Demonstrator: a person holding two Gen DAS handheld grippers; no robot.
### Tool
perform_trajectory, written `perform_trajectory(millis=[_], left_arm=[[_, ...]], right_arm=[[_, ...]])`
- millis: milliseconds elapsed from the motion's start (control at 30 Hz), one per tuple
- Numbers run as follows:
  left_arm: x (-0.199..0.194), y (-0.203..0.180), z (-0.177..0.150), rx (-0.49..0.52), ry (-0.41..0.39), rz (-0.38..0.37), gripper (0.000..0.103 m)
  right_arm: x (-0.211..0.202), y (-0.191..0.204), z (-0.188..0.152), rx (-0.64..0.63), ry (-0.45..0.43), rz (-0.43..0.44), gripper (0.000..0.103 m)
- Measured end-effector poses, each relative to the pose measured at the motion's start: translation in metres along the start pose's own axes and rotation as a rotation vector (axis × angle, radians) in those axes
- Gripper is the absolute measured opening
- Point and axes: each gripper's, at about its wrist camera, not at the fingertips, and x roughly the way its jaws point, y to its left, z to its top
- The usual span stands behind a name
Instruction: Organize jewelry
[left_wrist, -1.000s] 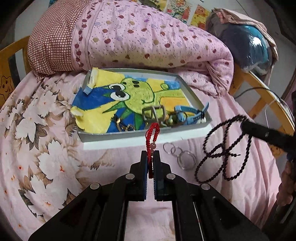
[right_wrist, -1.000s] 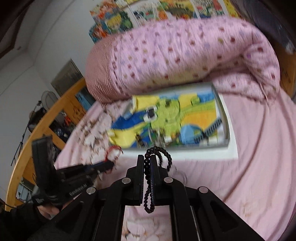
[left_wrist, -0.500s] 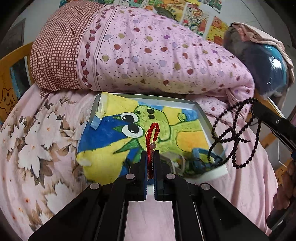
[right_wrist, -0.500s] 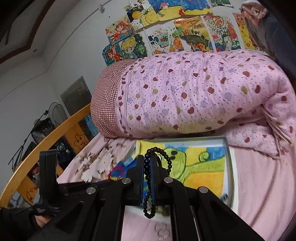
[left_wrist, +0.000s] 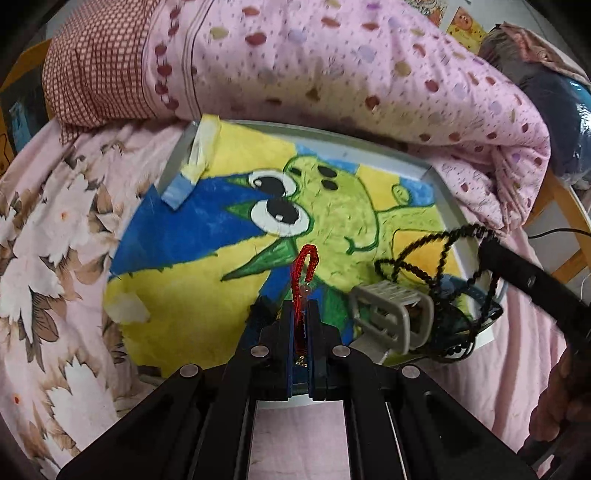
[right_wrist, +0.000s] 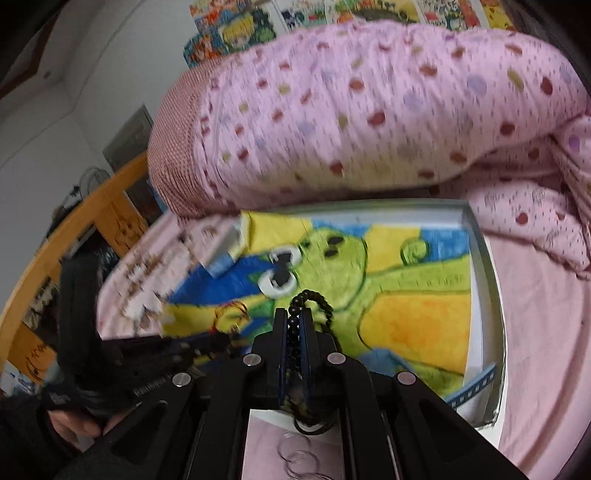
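A shallow grey tray lined with a green-frog drawing lies on the bed; it also shows in the right wrist view. My left gripper is shut on a red beaded bracelet and holds it over the tray's near edge. My right gripper is shut on a black bead necklace; in the left wrist view the necklace hangs over the tray's right end, above a grey buckle and a blue strap.
A rolled pink dotted quilt lies right behind the tray. Clear rings lie on the pink sheet in front of the tray. A wooden bed frame runs along the left; a dark bundle sits at far right.
Both grippers have moved forward and down over the tray, each still holding its beads. The black necklace now hangs low over the tray's right end.
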Motion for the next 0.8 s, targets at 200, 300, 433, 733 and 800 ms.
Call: perform_trajectory(millis=[200,300,433,733,800], left_arm=[[0.01,-0.001,-0.004,-0.001,0.034,0.01,0.004],[0.011,0.0,-0.005,-0.014,0.047,0.028,0.004],[0.008,0.003,-0.003,-0.051,0.067,0.021,0.008],[-0.036,-0.003,0.001,-0.091,-0.007,0.06,0.052],[-0.055,-0.006,0.002,-0.093,-0.06,0.081,0.065]], right_arm=[[0.012,-0.007,-0.009,0.0,0.047,-0.047,0.007],[0.011,-0.007,-0.009,-0.013,0.052,-0.074,0.007],[0.007,-0.002,-0.007,-0.04,0.054,-0.11,0.014],[-0.028,0.004,-0.004,-0.049,-0.017,-0.169,0.05],[-0.044,0.007,-0.004,-0.036,-0.06,-0.171,0.058]])
